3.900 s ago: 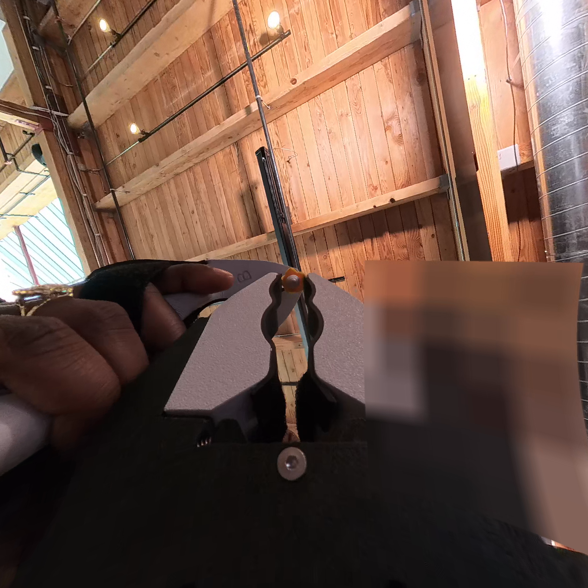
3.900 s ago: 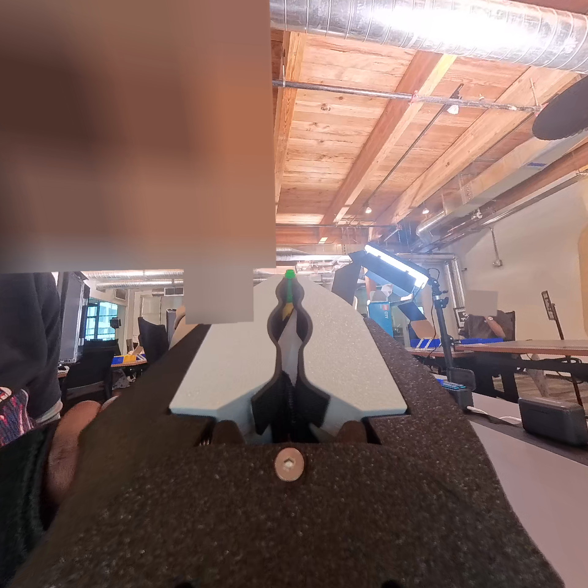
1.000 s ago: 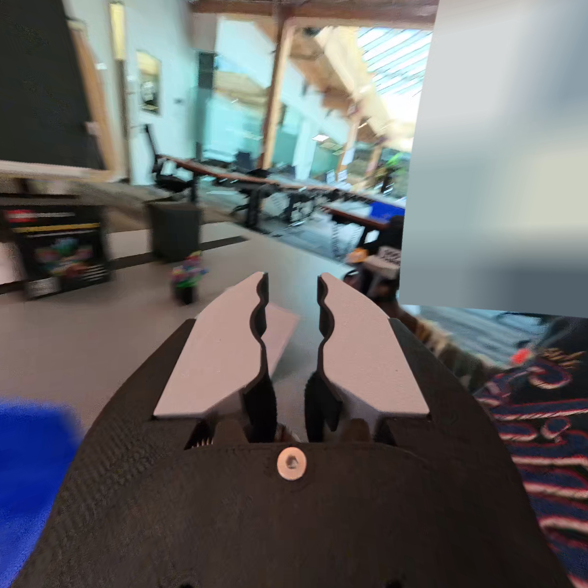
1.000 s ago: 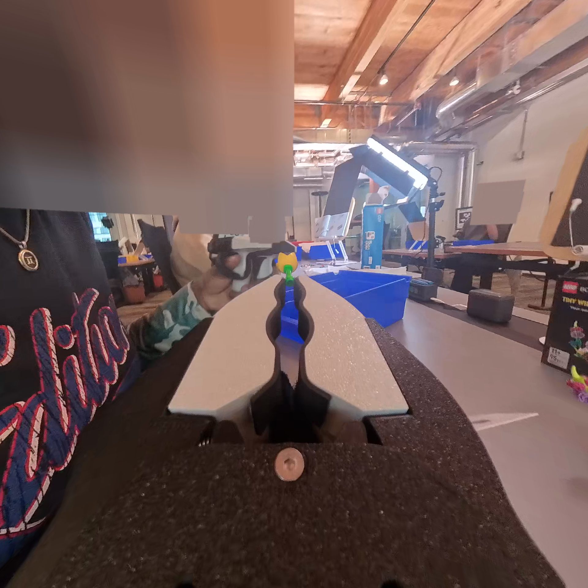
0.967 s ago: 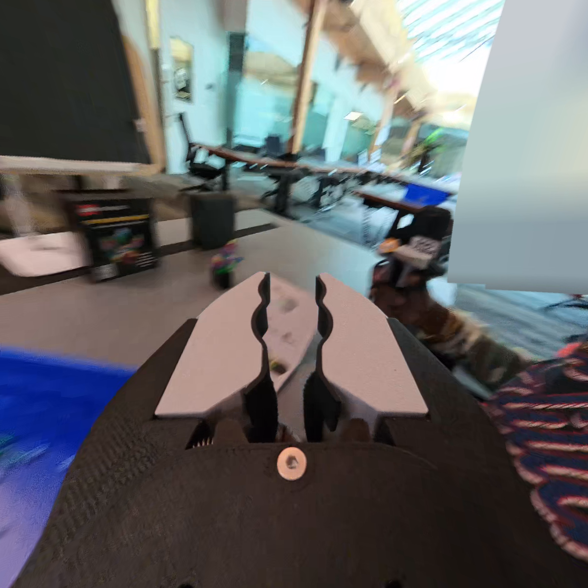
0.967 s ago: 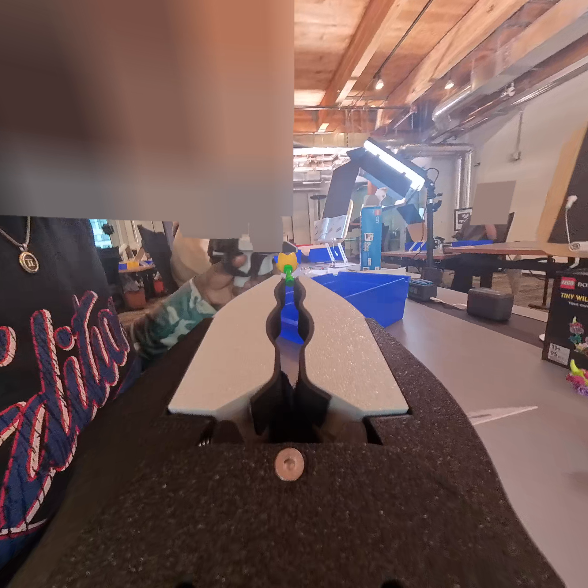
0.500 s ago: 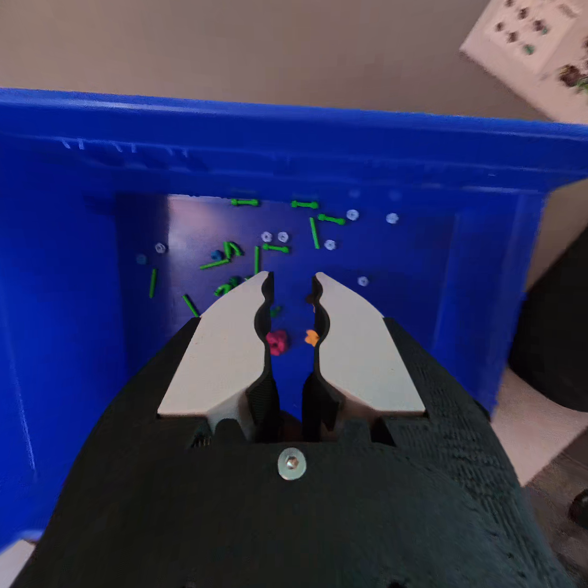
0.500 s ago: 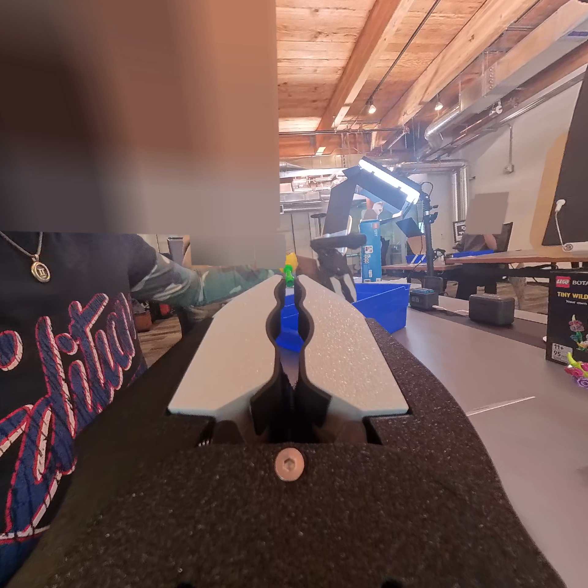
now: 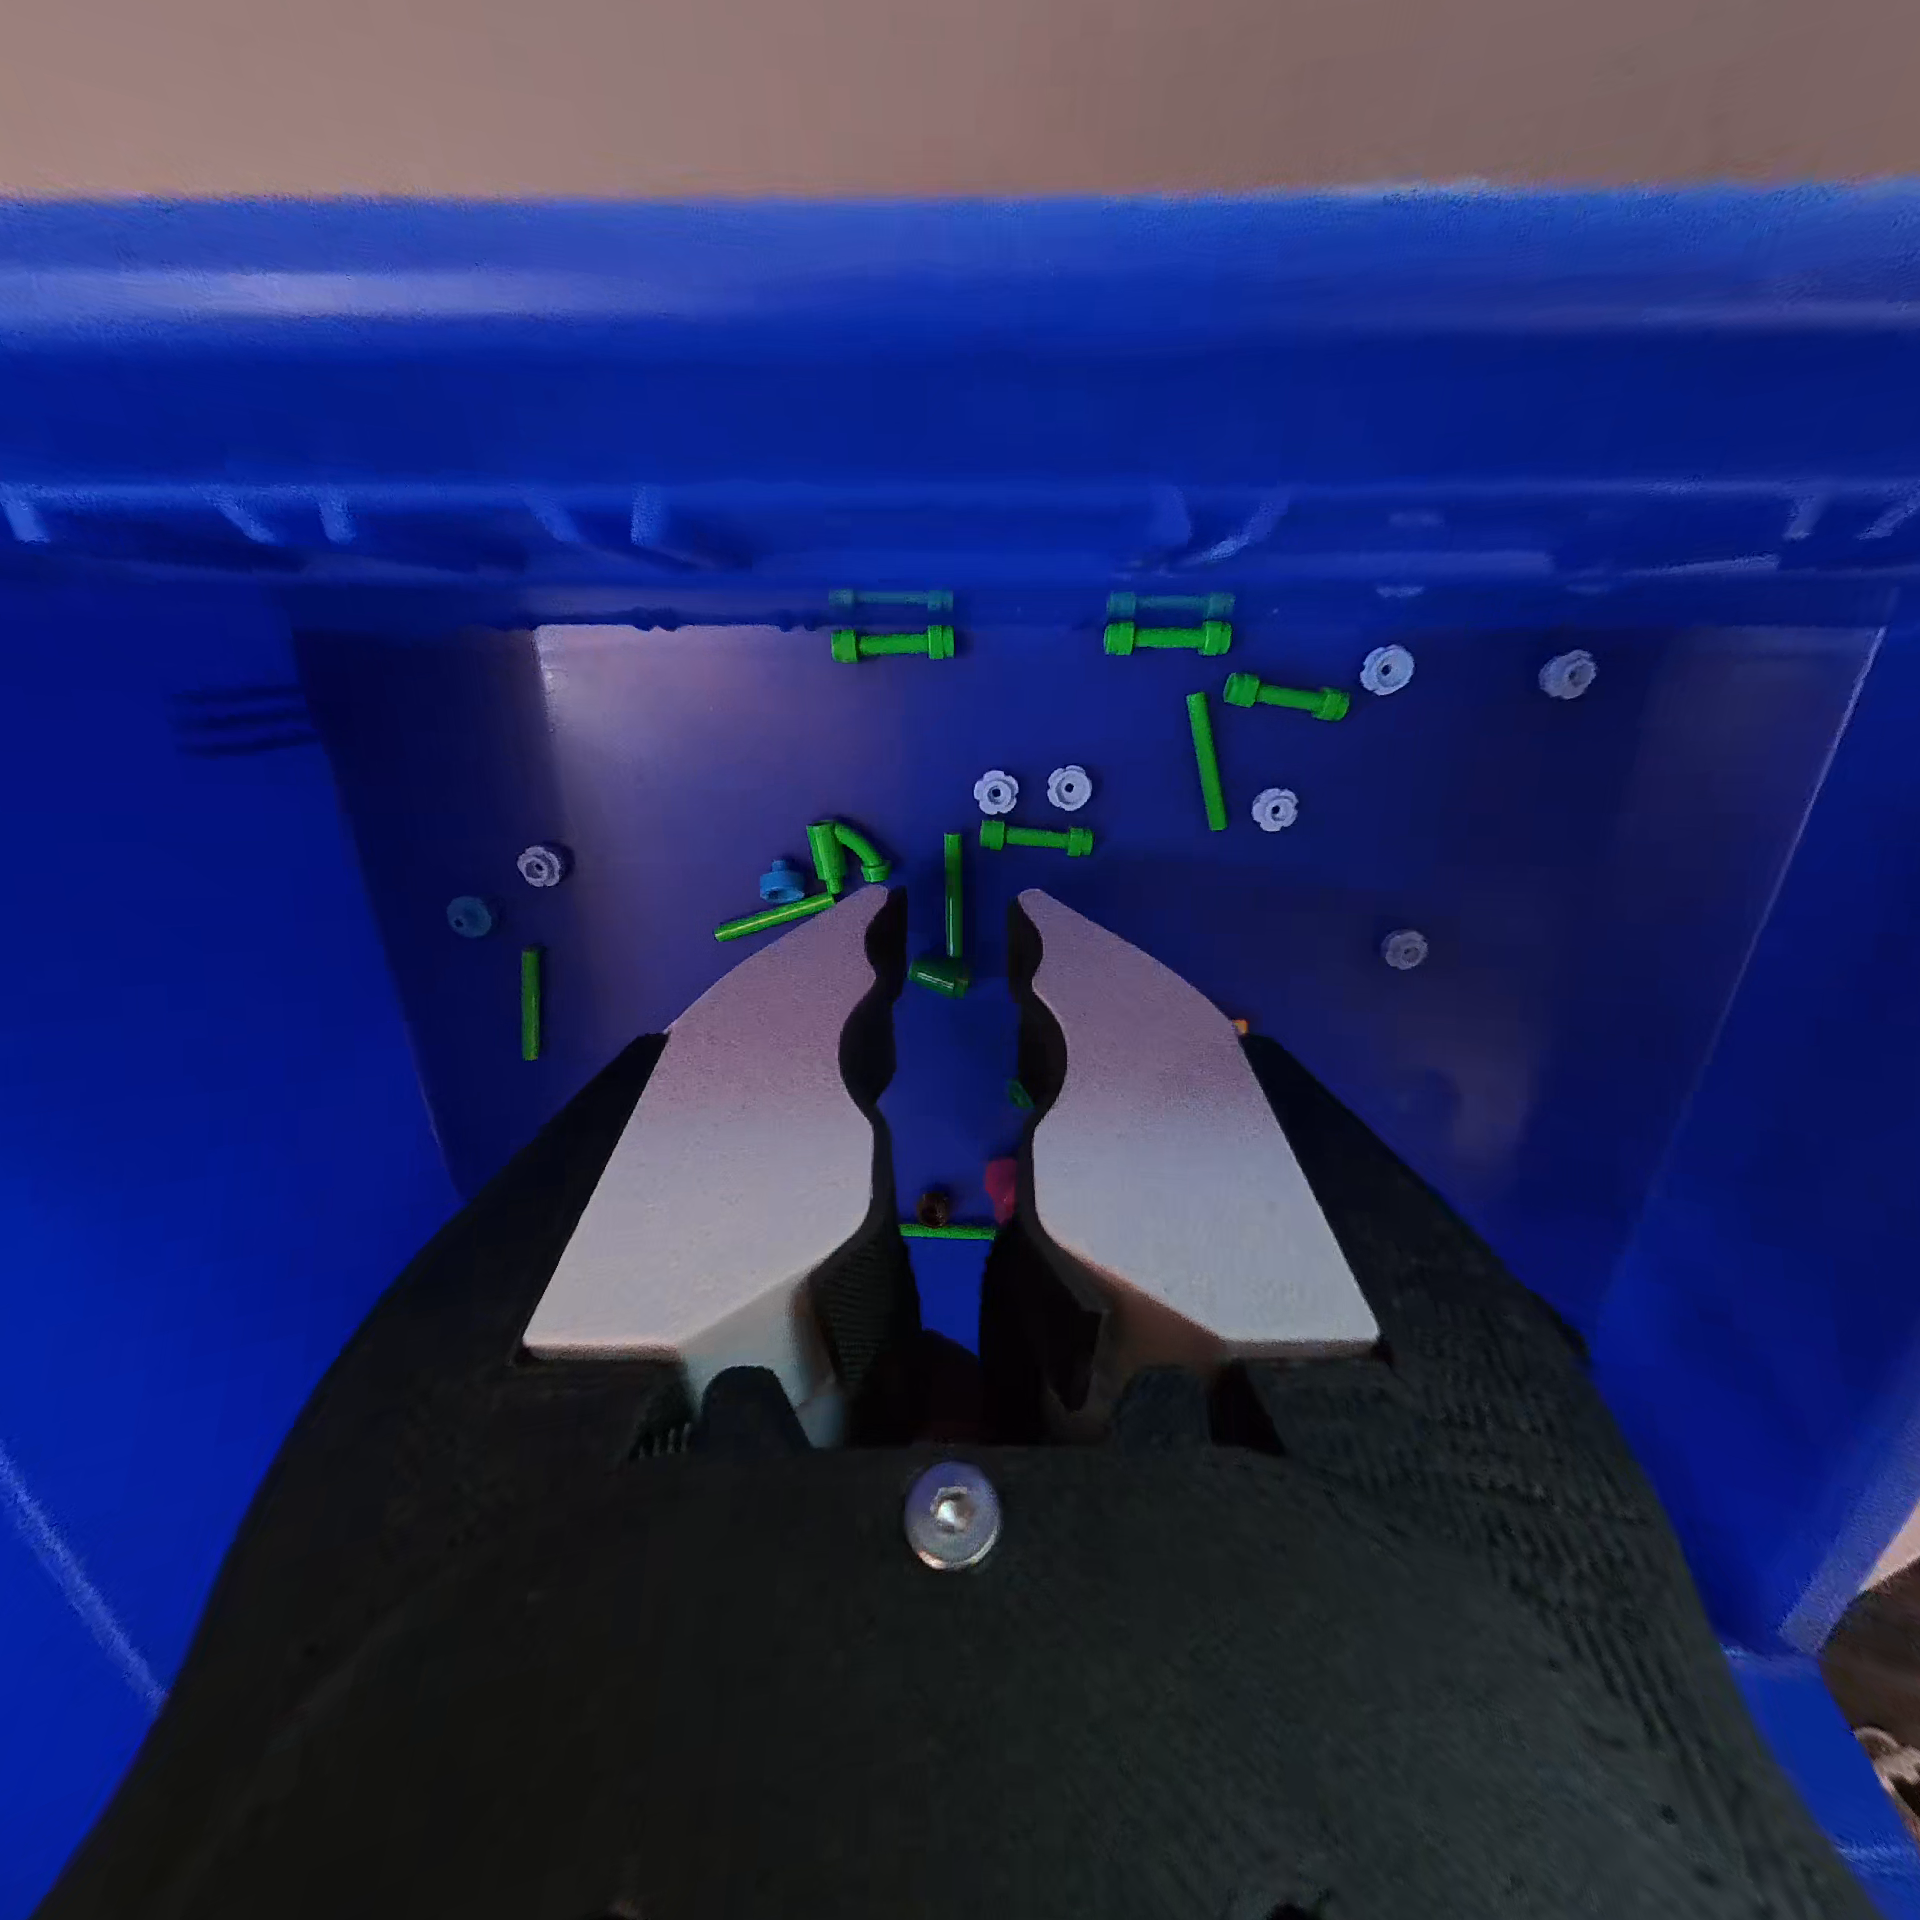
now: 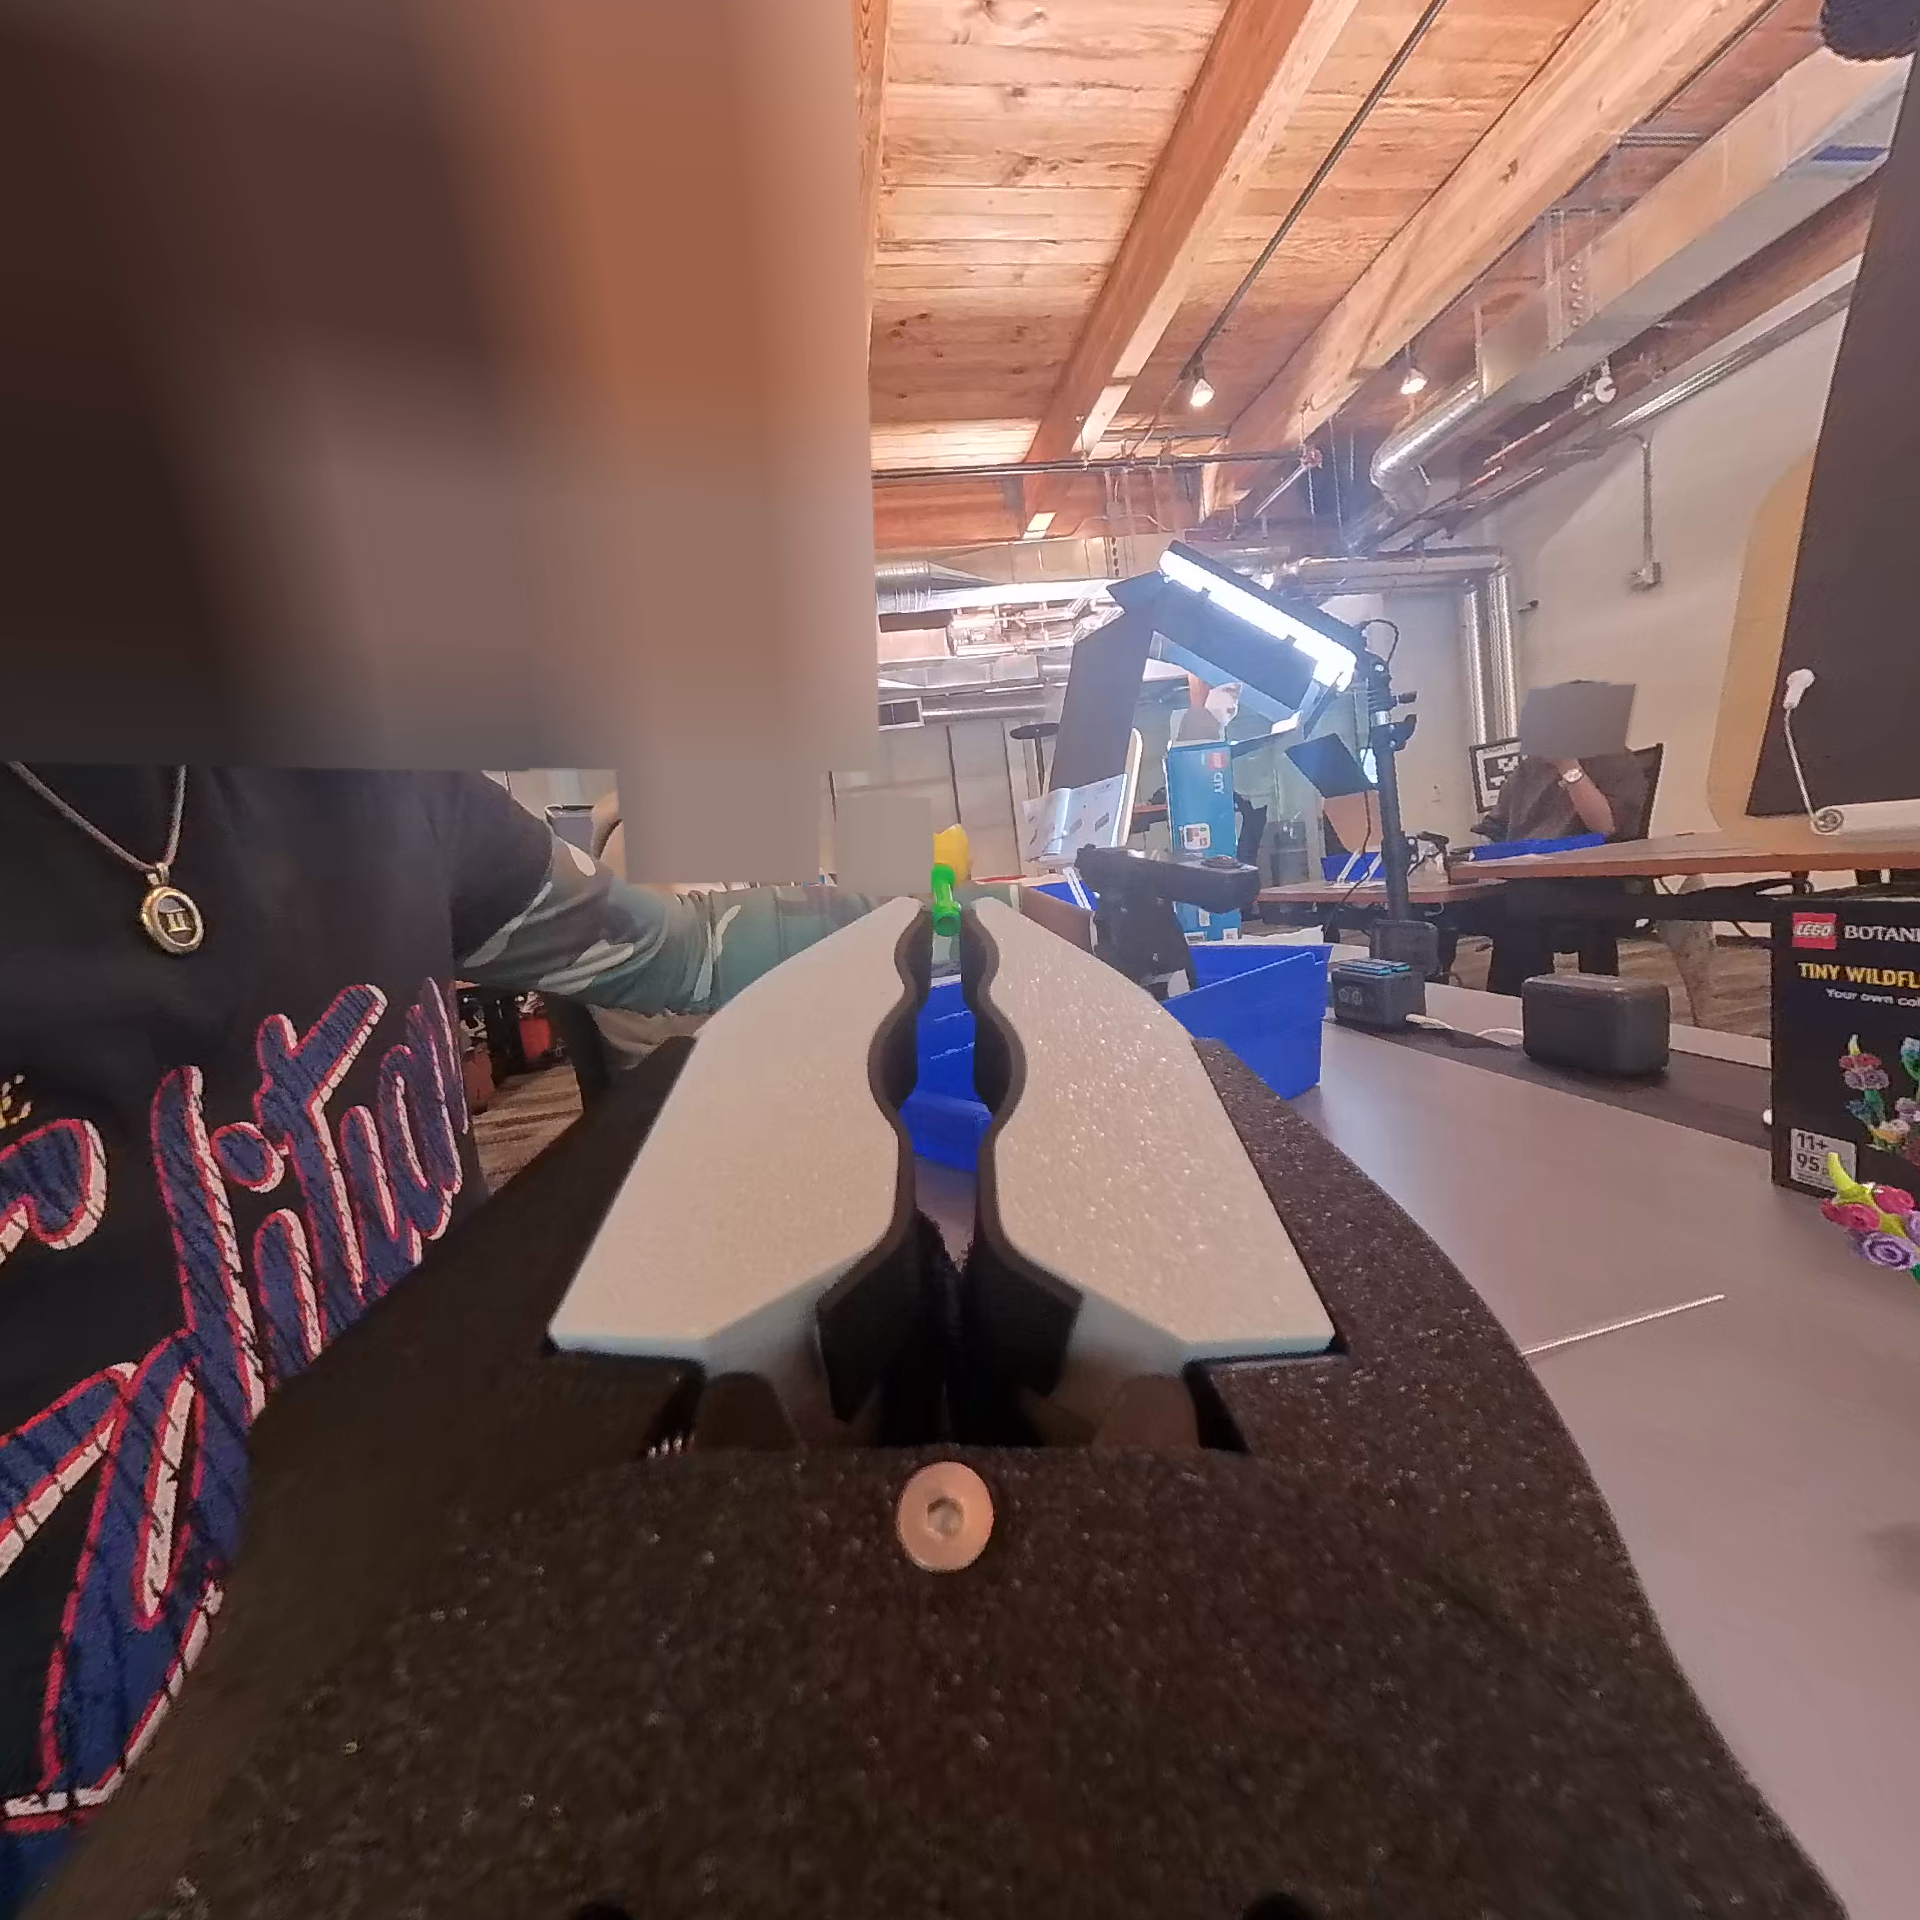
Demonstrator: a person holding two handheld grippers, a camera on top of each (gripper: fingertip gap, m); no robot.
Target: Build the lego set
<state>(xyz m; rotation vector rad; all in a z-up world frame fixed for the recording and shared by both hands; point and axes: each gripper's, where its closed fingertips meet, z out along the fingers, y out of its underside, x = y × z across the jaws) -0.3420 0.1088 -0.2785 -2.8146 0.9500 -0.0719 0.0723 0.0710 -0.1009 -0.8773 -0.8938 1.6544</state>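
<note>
Your right gripper (image 10: 943,920) pinches a green lego stem (image 10: 943,902) topped with a yellow flower piece (image 10: 949,844) at its fingertips, raised above the bench (image 10: 1662,1226). Your left gripper (image 9: 954,920) hangs inside the blue bin (image 9: 935,416), fingers parted and empty, over scattered green stems (image 9: 951,909) and pale round studs (image 9: 995,793) near the bin's far wall.

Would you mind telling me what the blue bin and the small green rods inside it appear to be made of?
The large blue bin looks like moulded plastic, semi-glossy: its floor throws a pale sheen and its rim has moulded ribs. The small green rods seem hard, shiny plastic, with uniform bright colour, crisp ends and a reflection in the bin wall.
</note>
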